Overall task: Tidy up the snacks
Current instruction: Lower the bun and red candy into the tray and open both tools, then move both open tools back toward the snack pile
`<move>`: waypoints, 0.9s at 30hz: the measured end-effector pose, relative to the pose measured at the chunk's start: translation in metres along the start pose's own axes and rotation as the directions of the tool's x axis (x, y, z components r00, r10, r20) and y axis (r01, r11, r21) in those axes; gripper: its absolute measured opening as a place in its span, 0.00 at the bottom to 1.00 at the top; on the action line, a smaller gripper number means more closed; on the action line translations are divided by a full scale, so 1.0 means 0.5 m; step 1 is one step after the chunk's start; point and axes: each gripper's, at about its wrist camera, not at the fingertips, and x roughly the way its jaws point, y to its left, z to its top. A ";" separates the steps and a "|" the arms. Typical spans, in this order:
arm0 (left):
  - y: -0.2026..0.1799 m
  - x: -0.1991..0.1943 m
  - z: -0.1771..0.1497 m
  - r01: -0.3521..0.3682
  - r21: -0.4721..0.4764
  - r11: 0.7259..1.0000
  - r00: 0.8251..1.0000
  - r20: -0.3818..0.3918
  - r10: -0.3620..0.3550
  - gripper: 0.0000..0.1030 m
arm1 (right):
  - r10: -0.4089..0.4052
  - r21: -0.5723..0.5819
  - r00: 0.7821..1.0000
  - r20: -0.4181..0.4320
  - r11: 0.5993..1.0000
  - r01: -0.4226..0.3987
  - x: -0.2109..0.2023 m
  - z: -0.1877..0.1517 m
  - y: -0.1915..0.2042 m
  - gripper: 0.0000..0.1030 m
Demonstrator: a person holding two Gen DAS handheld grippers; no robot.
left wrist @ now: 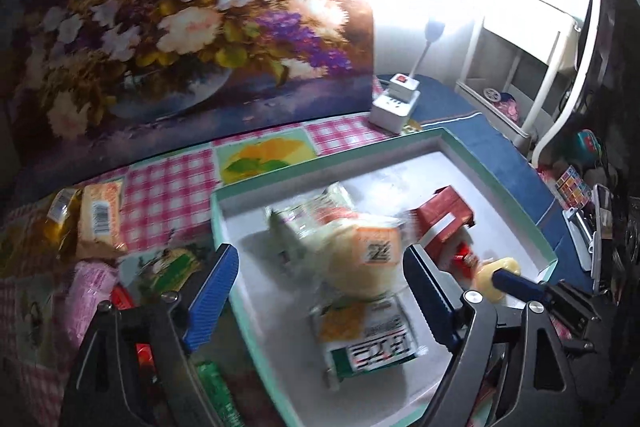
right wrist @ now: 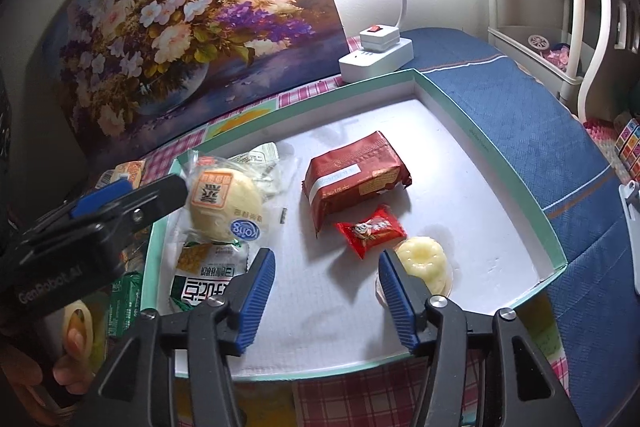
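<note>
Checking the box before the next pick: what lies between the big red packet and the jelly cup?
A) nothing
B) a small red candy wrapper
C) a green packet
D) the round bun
B: the small red candy wrapper lies between the big red packet and the jelly cup.

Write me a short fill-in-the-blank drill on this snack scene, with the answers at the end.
1. The large dark red packet lies inside the shallow ____.
2. Beside the right gripper, the pale yellow ____ cup sits in the box.
3. The small candy wrapper is ____ in colour.
4. The left gripper, over the round bun, has its jaws ____.

Answers: box; jelly; red; open
</note>
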 end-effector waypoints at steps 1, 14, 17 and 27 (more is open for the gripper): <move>0.008 -0.003 -0.005 -0.007 -0.010 1.000 1.000 -0.001 0.007 0.83 | 0.002 -0.003 1.000 0.000 1.000 -0.002 0.000 -0.001 0.001 0.62; 0.109 -0.041 -0.075 -0.097 -0.102 0.990 0.995 -0.008 0.097 0.92 | 0.046 -0.079 0.999 -0.001 0.996 -0.046 -0.002 -0.015 0.042 0.73; 0.130 -0.047 -0.089 -0.109 -0.120 0.987 0.994 -0.013 0.108 0.92 | 0.060 -0.082 0.998 -0.004 0.995 -0.060 -0.002 -0.017 0.049 0.74; 0.183 -0.071 -0.138 -0.129 -0.173 0.976 0.992 -0.024 0.126 0.95 | 0.065 -0.099 0.998 -0.014 0.993 -0.066 0.003 -0.021 0.058 0.78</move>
